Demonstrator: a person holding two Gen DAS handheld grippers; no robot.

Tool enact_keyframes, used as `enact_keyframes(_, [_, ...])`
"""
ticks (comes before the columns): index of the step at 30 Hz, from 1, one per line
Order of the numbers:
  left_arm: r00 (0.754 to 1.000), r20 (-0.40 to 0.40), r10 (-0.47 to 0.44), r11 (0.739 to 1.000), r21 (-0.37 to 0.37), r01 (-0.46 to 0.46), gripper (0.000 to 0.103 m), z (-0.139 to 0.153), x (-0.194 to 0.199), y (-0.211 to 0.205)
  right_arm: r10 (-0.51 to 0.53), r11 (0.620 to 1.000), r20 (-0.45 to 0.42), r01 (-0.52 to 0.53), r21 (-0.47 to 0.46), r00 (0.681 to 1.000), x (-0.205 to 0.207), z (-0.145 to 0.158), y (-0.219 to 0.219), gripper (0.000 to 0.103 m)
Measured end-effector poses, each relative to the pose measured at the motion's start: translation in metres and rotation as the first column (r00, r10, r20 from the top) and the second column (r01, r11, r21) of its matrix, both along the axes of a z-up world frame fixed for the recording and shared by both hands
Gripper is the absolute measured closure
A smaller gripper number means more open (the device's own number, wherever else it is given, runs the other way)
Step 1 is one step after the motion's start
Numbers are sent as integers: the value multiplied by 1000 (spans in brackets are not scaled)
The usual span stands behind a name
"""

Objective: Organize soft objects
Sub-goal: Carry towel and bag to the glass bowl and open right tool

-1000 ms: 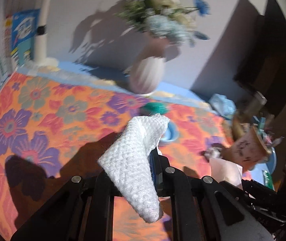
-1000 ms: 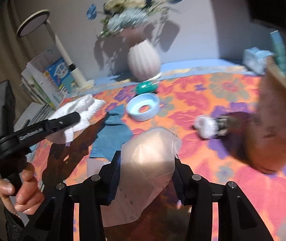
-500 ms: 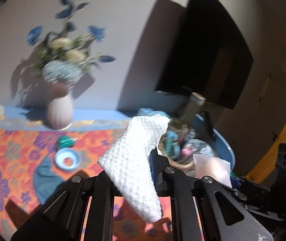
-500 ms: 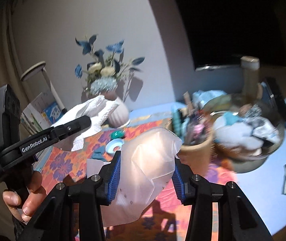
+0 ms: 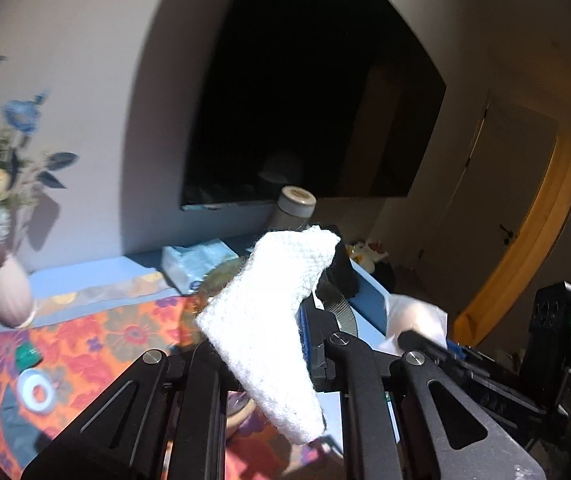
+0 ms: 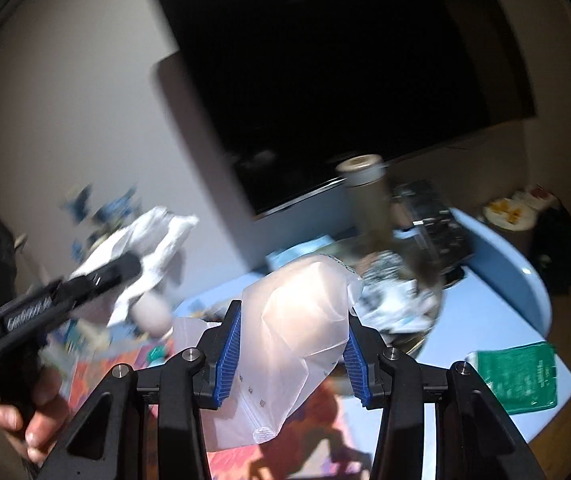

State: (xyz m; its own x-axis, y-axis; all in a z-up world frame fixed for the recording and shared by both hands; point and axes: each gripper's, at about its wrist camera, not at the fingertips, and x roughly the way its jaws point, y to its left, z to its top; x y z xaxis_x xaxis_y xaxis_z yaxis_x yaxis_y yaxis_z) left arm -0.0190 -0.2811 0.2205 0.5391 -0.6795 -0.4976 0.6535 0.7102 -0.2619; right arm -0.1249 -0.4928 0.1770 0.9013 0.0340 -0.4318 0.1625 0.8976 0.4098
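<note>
A white waffle-weave cloth [image 5: 265,320] hangs folded from my left gripper [image 5: 303,336], which is shut on it and held above the table. My right gripper [image 6: 291,344] is shut on a translucent plastic bag [image 6: 297,320], pinched between its blue pads [image 6: 229,352]. In the right wrist view the left gripper [image 6: 125,270] shows at the left, blurred, with the white cloth [image 6: 153,240] draped over its tip and a person's hand [image 6: 33,432] on its handle. In the left wrist view the plastic bag [image 5: 413,312] shows at the right.
A round blue table [image 6: 497,280] carries a floral tablecloth [image 5: 105,332], a glass bowl [image 6: 401,300] of soft items, a tall beige canister [image 6: 361,200] and a green packet [image 6: 517,380]. A dark screen [image 5: 305,100] hangs on the wall. A vase [image 5: 7,292] and tissue pack [image 5: 197,260] stand behind.
Both grippers have risen and swung right, from over the floral cloth and vase toward the screen and the bowl end of the table. Both keep their hold.
</note>
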Motion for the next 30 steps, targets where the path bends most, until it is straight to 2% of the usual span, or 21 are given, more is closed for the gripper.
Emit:
enact_keyframes(2, [1000, -25, -15, 1000, 26, 15, 93, -7, 13, -19, -52, 998, -35, 53, 36, 998, 15, -6, -23, 58])
enact_keyframes(5, [999, -42, -23, 998, 63, 26, 93, -20, 30, -40, -77, 994, -67, 81, 68, 995, 36, -18, -45, 58])
enact_keyframes(11, [997, -49, -54, 994, 95, 58, 91, -33, 60, -72, -98, 994, -139, 105, 42, 985, 89, -37, -54, 56])
enact_keyframes(13, [998, -46, -35, 991, 128, 41, 72, -37, 68, -82, -96, 994, -165, 103, 32, 982, 107, -44, -57, 29])
enact_keyframes(14, [999, -42, -21, 989, 144, 27, 58, -39, 71, -85, -96, 994, -178, 103, 30, 979, 112, -47, -58, 27])
enact_keyframes(16, [999, -31, -20, 989, 148, 24, 58, -42, 72, -86, -84, 995, -194, 91, 31, 977, 119, -54, -61, 27])
enact_keyframes(22, [998, -52, -46, 992, 116, 52, 58, -41, 62, -65, -66, 996, -202, 78, 49, 977, 102, -59, -57, 27])
enact_keyframes(27, [999, -12, -47, 997, 56, 48, 58, -23, 44, -35, -71, 997, -177, 76, 22, 982, 76, -44, -39, 27])
enact_keyframes(30, [998, -27, -62, 998, 21, 62, 58, -13, 37, -24, -60, 998, -164, 63, 16, 985, 63, -32, -26, 27])
